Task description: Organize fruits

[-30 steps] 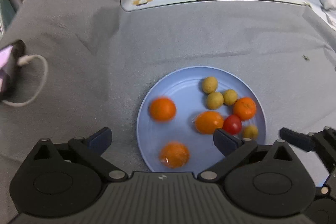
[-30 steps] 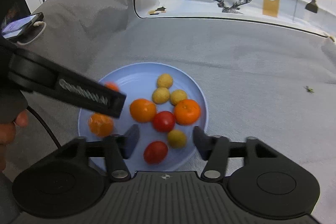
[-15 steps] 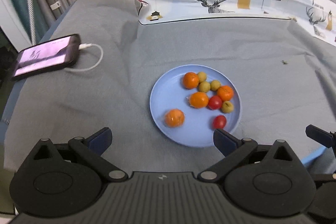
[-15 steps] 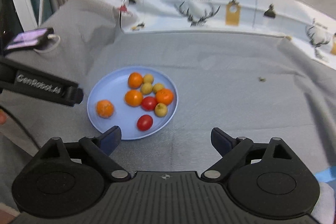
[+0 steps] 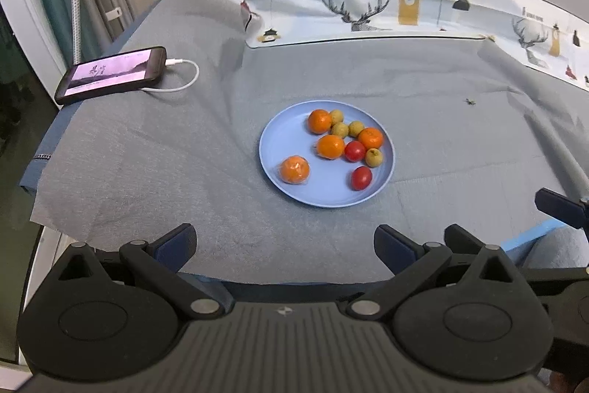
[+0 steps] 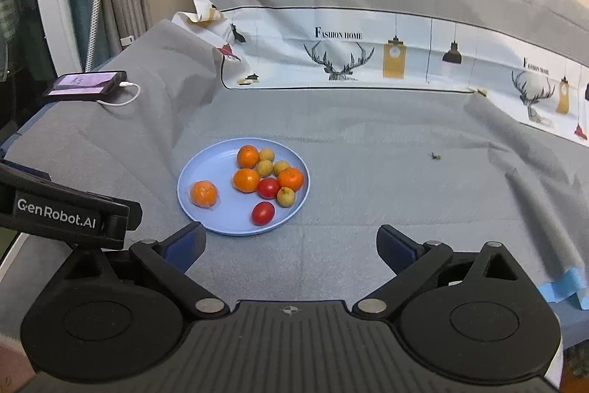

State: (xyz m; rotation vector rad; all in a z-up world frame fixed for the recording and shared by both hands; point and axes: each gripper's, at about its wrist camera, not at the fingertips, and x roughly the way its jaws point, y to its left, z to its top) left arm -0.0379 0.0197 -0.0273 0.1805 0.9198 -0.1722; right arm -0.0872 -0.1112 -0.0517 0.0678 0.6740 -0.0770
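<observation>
A light blue plate [image 5: 287, 186] sits on the grey cloth; it also shows in the right wrist view [image 6: 206, 168]. On it lie several oranges, one wrapped in clear film [image 5: 294, 169] [image 6: 203, 193], two red tomatoes [image 5: 361, 178] [image 6: 263, 213] and several small yellow-green fruits [image 5: 373, 157] [image 6: 285, 196]. My left gripper [image 5: 283, 245] is open and empty, held back above the near table edge. My right gripper [image 6: 289, 244] is open and empty, short of the plate. The left gripper's body [image 6: 59, 214] shows at the left of the right wrist view.
A phone [image 5: 110, 75] [image 6: 86, 83] on a white charging cable [image 5: 184, 76] lies at the far left. A printed white cloth [image 5: 405, 10] runs along the back. Blue tape [image 6: 563, 286] marks the near right edge. A small speck [image 5: 470, 102] lies right of the plate.
Both grippers have pulled back and up from the plate, which now looks smaller and farther. The right gripper's jaws have opened wider. The fruits have not moved in the last half second.
</observation>
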